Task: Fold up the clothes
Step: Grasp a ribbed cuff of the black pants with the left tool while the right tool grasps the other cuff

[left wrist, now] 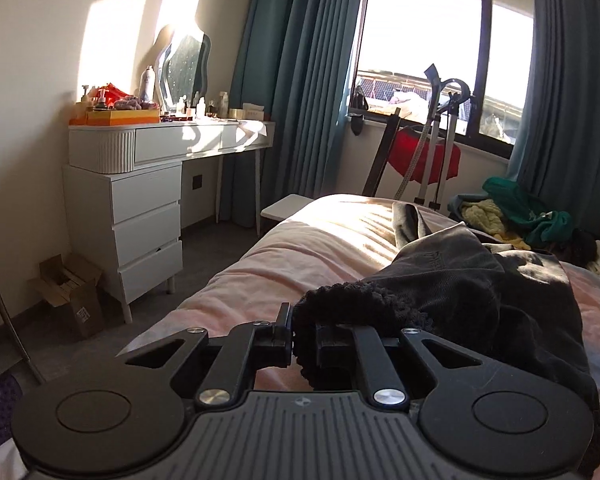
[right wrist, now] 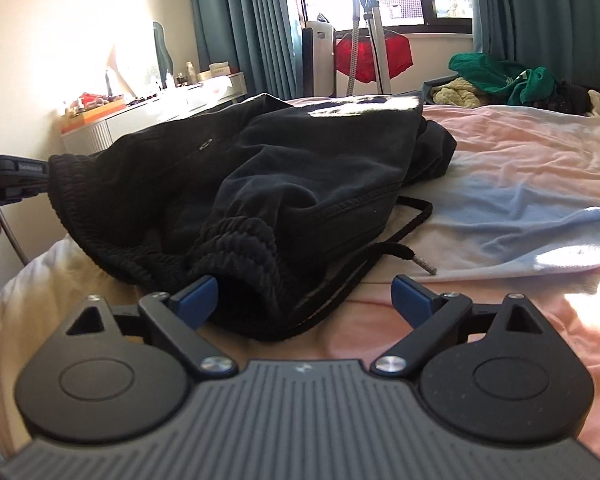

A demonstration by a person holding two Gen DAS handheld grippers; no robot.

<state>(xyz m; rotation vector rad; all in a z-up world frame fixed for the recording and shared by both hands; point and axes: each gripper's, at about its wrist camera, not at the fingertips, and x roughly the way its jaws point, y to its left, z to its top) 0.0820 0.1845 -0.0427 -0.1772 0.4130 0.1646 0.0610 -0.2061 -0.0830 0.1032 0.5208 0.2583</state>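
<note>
Dark drawstring trousers [right wrist: 300,160] lie bunched on the pink bed cover [right wrist: 520,152]. In the left wrist view my left gripper [left wrist: 304,340] is shut on the ribbed waistband [left wrist: 352,300] of the trousers [left wrist: 480,276]. It also shows at the left edge of the right wrist view [right wrist: 16,180], pinching the waistband. My right gripper [right wrist: 304,296] is open, its blue pads [right wrist: 198,300] either side of the waistband's near end [right wrist: 244,256]. The drawstring [right wrist: 404,224] trails loose on the cover.
A white dressing table [left wrist: 160,148] with a mirror and bottles stands left of the bed. A garment steamer stand [left wrist: 440,132] and a red garment [right wrist: 374,58] are by the window. A pile of green and yellow clothes [right wrist: 500,80] lies at the far right.
</note>
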